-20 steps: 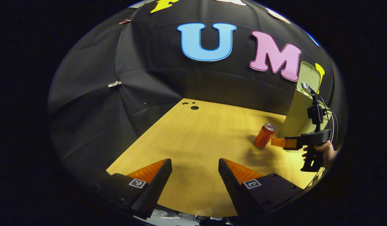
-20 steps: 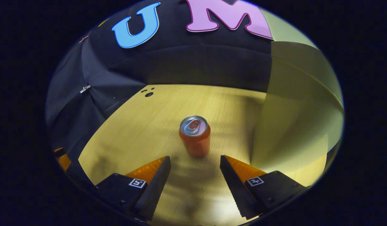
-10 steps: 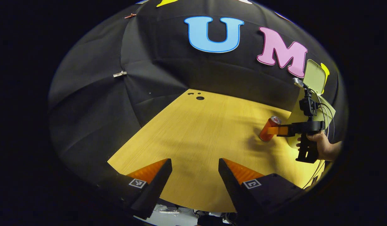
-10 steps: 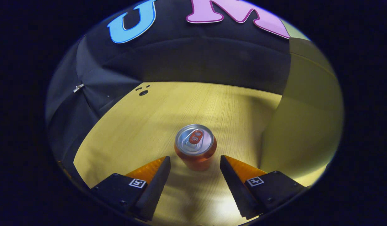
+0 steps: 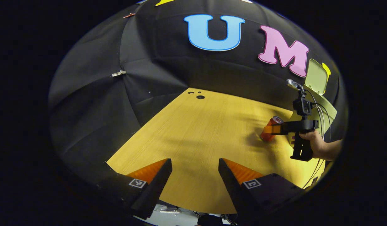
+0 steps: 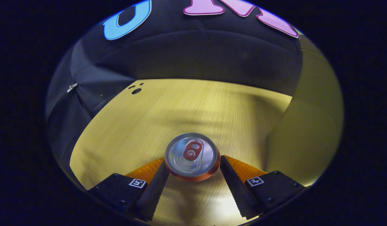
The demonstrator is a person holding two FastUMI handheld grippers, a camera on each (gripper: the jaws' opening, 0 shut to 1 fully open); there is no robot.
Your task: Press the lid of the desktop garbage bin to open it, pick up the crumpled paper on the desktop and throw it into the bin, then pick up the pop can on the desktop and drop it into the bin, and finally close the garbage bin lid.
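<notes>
My right tool had its fingers spread, with the pop can standing upright between them at the bottom centre of the right gripper view. The can's rim looked to be touching or nearly touching the fingers on both sides, but I could not tell whether either pressed on it; I judged it not yet gripped. In the left gripper view the same can stood at the right of the frame on the surface, just beside the garbage bin, whose lid was up. My left tool hung spread and empty at the bottom of its view.

The step in hand, as I judged it, was closing on the can. To do it well I needed the fingers level and low enough to meet the can's wall rather than its rim, with the can centred so both sides touched together and it did not skid or tip. A thin can dents, so I meant to squeeze firmly but no harder than needed, then lift straight up before swinging toward the bin at the right of the frame.
</notes>
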